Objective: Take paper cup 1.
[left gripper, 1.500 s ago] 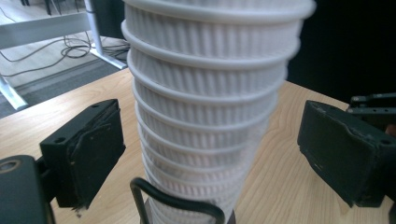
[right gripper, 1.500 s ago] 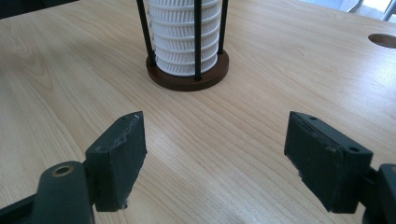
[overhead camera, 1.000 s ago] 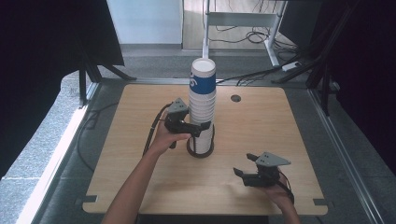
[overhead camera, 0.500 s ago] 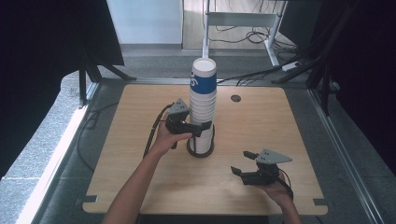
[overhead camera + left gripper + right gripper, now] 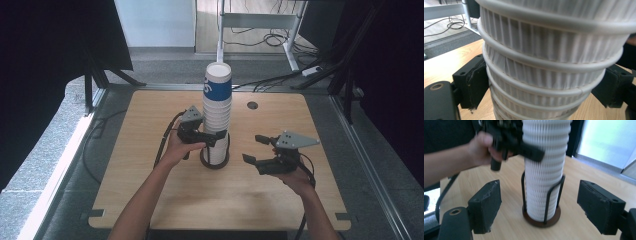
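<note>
Stack of paper cups [image 5: 217, 115] stands upright in a wire holder [image 5: 215, 159] at table [image 5: 150, 190] centre. Left gripper [image 5: 212, 139] clamps the stack low down, from 9 o'clock. Right gripper [image 5: 259, 148], jaws apart and empty, hovers at 4 o'clock, stack directly ahead of it.

Lab: curtained test table [image 5: 150, 200], floor cables [image 5: 270, 35]

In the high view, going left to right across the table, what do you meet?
Left gripper → stack of paper cups in its wire holder → small round hole in the tabletop → right gripper.
</note>
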{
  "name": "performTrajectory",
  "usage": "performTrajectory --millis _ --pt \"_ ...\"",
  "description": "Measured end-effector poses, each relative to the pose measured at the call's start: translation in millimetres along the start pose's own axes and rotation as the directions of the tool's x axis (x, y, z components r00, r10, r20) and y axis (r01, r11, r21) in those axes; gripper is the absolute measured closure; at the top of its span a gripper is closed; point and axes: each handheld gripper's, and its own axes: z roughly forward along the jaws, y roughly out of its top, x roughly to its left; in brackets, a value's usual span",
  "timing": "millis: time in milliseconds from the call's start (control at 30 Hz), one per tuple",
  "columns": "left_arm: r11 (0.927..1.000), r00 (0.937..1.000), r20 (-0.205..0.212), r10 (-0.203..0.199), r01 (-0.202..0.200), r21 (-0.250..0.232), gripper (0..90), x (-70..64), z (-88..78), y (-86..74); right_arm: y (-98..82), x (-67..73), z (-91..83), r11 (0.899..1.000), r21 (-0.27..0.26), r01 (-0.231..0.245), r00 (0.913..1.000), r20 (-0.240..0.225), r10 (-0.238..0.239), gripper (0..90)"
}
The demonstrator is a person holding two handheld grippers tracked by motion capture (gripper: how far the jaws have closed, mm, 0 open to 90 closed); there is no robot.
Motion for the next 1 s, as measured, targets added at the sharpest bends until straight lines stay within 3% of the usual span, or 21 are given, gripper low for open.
performTrajectory --millis 267,467,1000 --pt "1.0000 1.0000 -0.001 -0.006 0.006 0.001 12.1 -0.8 -0.1 0.3 39.8 -7.6 1.7 1.000 -0.023 0.012 0.9996 -0.024 -0.012 20.3" --pt "1.0000 1.0000 -0.001 -0.003 0.003 0.005 12.1 -0.6 -0.2 0.5 58.5 -11.1 8.9 0.999 -0.040 0.013 0.9985 -0.053 -0.015 20.3" --pt "1.0000 1.0000 -0.002 -0.009 0.009 0.003 12.1 -2.6 0.4 0.6 95.6 -16.0 13.3 0.998 -0.059 0.024 0.9973 -0.068 -0.028 20.0"
